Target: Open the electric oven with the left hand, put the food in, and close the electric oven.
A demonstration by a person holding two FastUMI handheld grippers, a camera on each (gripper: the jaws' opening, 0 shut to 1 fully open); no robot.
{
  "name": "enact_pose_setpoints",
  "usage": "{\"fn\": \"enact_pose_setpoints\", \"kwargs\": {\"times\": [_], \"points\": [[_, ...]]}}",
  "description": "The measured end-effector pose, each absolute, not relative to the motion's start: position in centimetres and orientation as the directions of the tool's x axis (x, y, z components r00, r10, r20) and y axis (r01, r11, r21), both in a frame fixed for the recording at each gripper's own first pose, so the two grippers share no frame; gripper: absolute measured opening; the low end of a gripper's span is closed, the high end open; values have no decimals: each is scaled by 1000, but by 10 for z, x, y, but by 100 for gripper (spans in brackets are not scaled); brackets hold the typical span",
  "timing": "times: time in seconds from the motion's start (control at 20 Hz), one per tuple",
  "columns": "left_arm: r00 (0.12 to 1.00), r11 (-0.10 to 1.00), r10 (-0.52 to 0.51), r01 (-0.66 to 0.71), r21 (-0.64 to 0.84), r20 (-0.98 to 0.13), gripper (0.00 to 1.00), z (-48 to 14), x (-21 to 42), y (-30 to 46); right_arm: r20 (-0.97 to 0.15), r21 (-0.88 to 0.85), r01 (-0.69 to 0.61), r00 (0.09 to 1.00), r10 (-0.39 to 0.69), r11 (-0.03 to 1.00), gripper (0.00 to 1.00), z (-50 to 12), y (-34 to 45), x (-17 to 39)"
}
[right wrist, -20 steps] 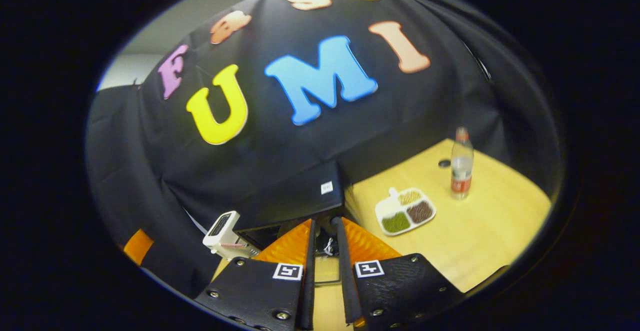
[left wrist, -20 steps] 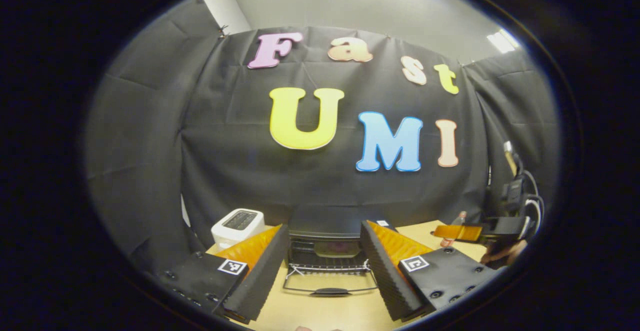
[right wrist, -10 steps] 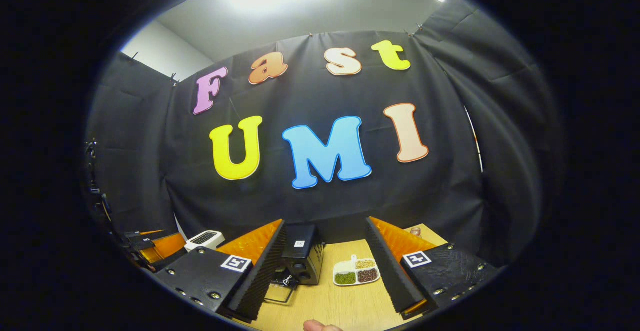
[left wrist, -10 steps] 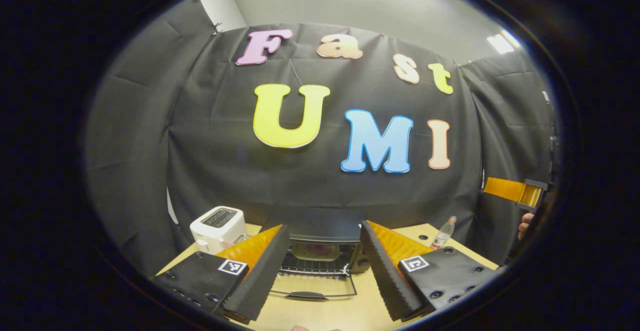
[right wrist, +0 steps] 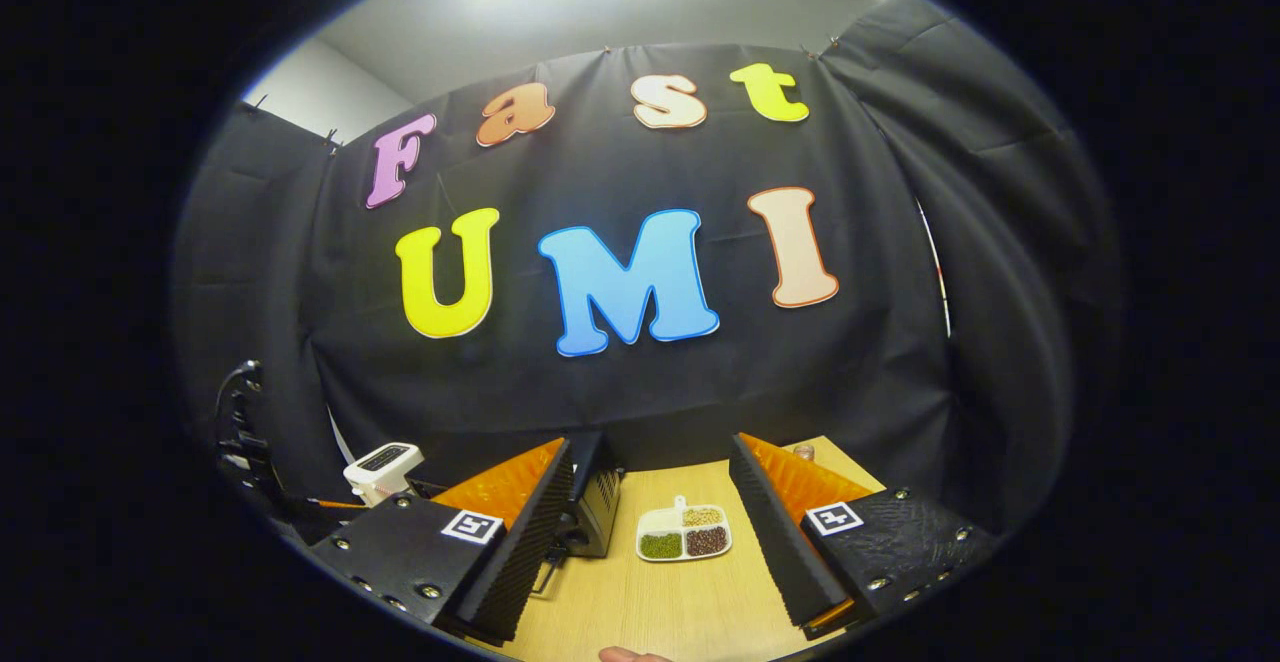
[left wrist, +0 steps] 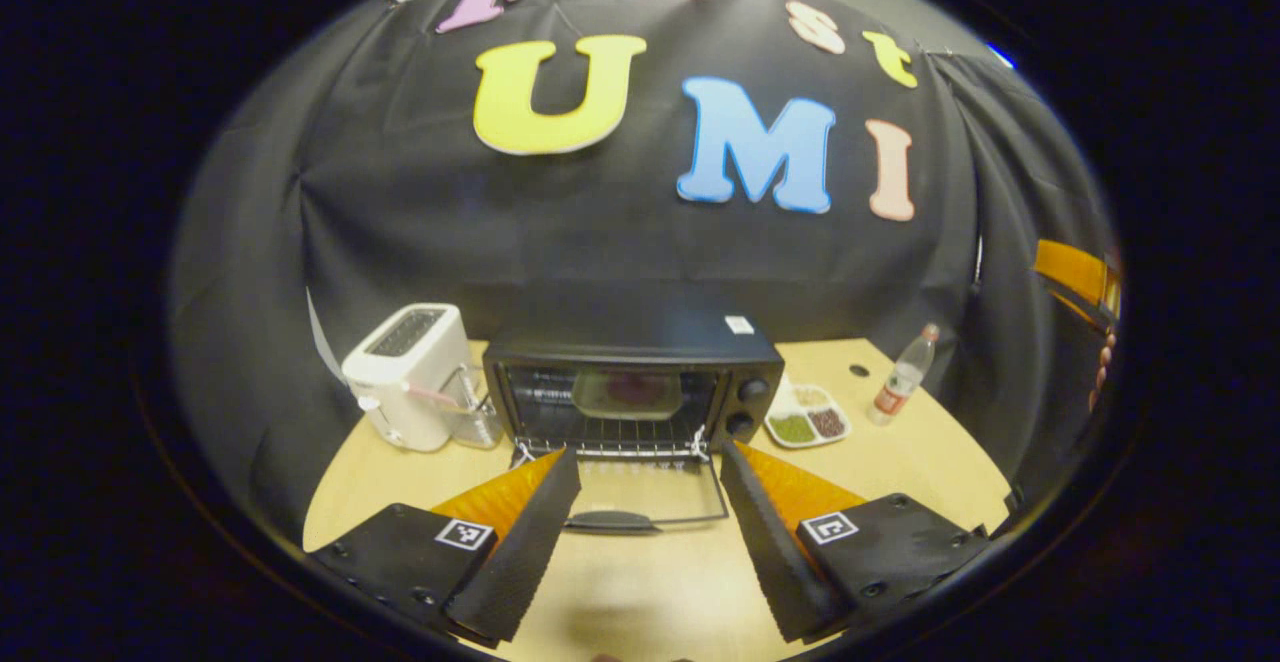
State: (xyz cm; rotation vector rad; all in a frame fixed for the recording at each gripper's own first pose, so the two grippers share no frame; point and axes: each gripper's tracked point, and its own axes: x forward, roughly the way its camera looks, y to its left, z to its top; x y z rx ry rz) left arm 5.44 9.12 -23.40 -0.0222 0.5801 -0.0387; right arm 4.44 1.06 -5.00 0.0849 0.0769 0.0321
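- The left gripper [left wrist: 648,532] hangs with jaws spread wide and empty, just before the electric oven [left wrist: 630,382].
- The oven's door [left wrist: 640,494] lies folded down; a dish of food [left wrist: 628,394] sits on the rack inside.
- The right gripper [right wrist: 648,532] is likewise spread and empty.
- A divided tray [left wrist: 806,422] of green, brown and pale grains lies right of the oven; a bottle [left wrist: 900,385] stands beyond it.
- A white toaster [left wrist: 408,375] stands left of the oven.
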Motion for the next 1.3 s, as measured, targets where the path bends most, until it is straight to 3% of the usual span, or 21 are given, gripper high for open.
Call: {"fn": "enact_pose_setpoints", "kwargs": {"times": [0.1, 0.15, 0.3, 0.5, 0.6, 0.9, 1.15, 1.25, 1.3], "points": [[800, 1000, -22, 23, -7, -599, 96, -264, 54, 95, -92, 80, -14, 996, 21, 997, 95, -57, 4, 46], [782, 1000, -25, 31, -2, -623, 92, -278, 55, 94, -108, 80, -2, 994, 11, 997, 95, -62, -1, 46], [709, 999, -43, 53, -8, -704, 100, -318, 52, 92, -163, 105, 32, 987, -15, 994, 95, -76, -11, 48], [583, 998, -44, 61, -10, -811, 96, -373, 47, 92, -197, 91, 62, 979, -43, 994, 95, -88, -25, 49], [528, 998, -38, 63, -5, -848, 100, -393, 46, 95, -215, 84, 72, 975, -53, 994, 95, -95, -29, 50], [386, 997, 15, 64, 43, -923, 96, -438, 41, 111, -239, 95, 113, 967, -88, 989, 95, -102, -39, 56], [349, 996, 20, 76, 49, -937, 100, -457, 50, 114, -263, 103, 123, 960, -92, 987, 94, -110, -42, 57], [333, 997, 24, 61, 46, -943, 96, -464, 53, 116, -278, 113, 124, 956, -88, 986, 95, -115, -40, 61], [329, 998, 14, 48, 31, -944, 100, -464, 55, 116, -285, 112, 121, 955, -85, 986, 95, -117, -38, 62]]}}
